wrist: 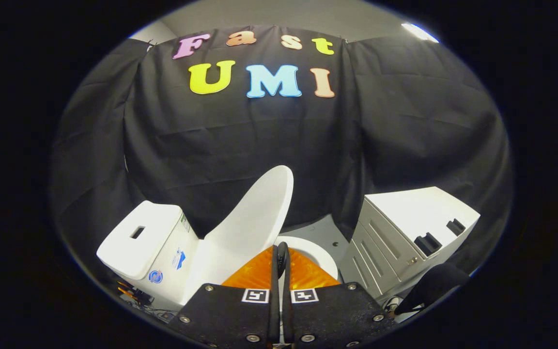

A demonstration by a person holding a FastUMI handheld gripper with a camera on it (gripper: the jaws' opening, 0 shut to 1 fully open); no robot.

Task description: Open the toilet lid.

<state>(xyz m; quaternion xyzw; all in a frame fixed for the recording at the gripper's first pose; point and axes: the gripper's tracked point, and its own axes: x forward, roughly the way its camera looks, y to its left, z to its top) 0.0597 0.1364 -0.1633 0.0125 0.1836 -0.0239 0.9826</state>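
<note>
The gripper has its two fingers pressed together with nothing between them, tips over the toilet bowl's rim. At eleven o'clock from the tips the toilet lid stands raised, leaning toward the cistern at nine o'clock. A white drawer cabinet sits at two o'clock.

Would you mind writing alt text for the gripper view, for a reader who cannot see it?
A white toilet lid stands raised and tilted toward the tank, baring part of the seat rim. The hand-held gripper sits in front of the lid with its fingers nearly together, gripping nothing. A white cabinet stands to one side against the black cloth wall.
</note>
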